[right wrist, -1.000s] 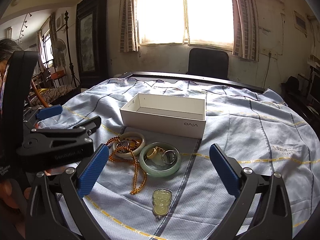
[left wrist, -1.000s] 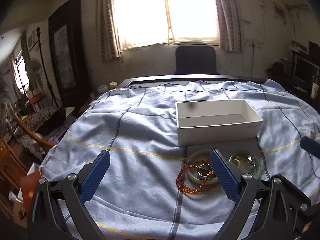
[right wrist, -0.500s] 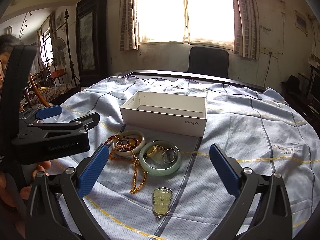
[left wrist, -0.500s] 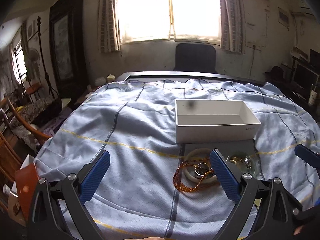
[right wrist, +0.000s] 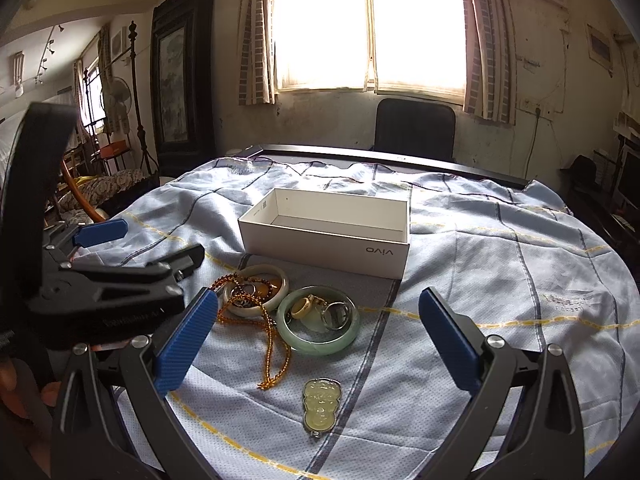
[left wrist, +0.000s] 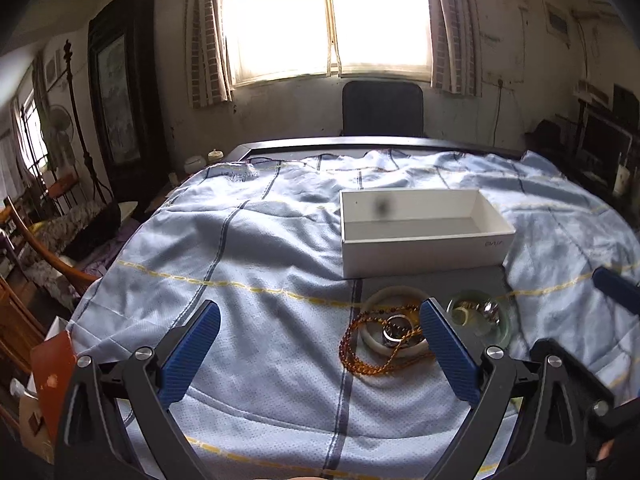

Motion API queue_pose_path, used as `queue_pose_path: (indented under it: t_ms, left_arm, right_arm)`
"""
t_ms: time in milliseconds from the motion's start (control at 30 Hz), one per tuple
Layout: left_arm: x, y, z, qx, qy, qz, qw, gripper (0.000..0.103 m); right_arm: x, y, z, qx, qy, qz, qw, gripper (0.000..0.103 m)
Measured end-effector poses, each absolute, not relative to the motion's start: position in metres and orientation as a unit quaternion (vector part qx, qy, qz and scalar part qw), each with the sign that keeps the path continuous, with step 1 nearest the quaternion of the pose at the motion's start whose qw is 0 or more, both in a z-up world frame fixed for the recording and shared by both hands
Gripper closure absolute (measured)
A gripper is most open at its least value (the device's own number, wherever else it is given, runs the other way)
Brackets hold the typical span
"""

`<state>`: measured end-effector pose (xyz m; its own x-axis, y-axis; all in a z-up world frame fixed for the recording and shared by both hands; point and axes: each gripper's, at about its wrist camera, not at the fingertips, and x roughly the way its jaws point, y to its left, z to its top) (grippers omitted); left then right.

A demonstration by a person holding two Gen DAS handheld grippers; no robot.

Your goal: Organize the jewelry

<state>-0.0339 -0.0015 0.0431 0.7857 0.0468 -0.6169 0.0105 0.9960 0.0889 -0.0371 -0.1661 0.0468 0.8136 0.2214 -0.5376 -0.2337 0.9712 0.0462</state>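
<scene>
Two views, yours from the left wrist first: your left gripper (left wrist: 320, 352) spreads wide and holds nothing above the blue cloth (left wrist: 248, 280). Right of centre sits the white box (left wrist: 424, 240), with the white bangle (left wrist: 394, 326) and amber bead necklace (left wrist: 360, 356) below it. From the right wrist, your right gripper (right wrist: 320, 334) also gapes wide, empty. Between its fingers, low in frame, lie the green bangle (right wrist: 318, 324) and jade pendant (right wrist: 320, 404); the box (right wrist: 328, 232) sits centre frame.
</scene>
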Motion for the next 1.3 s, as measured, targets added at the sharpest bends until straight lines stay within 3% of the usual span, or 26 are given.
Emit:
queue_pose_path:
  t_ms: [633,867,1300]
  left_arm:
    - [-0.026,0.003,0.035,0.059,0.338,0.034,0.939,0.003]
    - [-0.005,0.021,0.024,0.058,0.395,-0.006,0.917,0.003]
    - [0.018,0.06,0.015,-0.043,0.438,-0.02,0.898,0.003]
  right_arm:
    - [-0.036,-0.164,0.044,-0.013,0.285,0.12,0.951,0.005]
    - [-0.025,-0.169,0.036,0.002,0.319,0.122,0.94,0.005]
    - [-0.001,-0.167,0.018,-0.029,0.371,0.148,0.916,0.005]
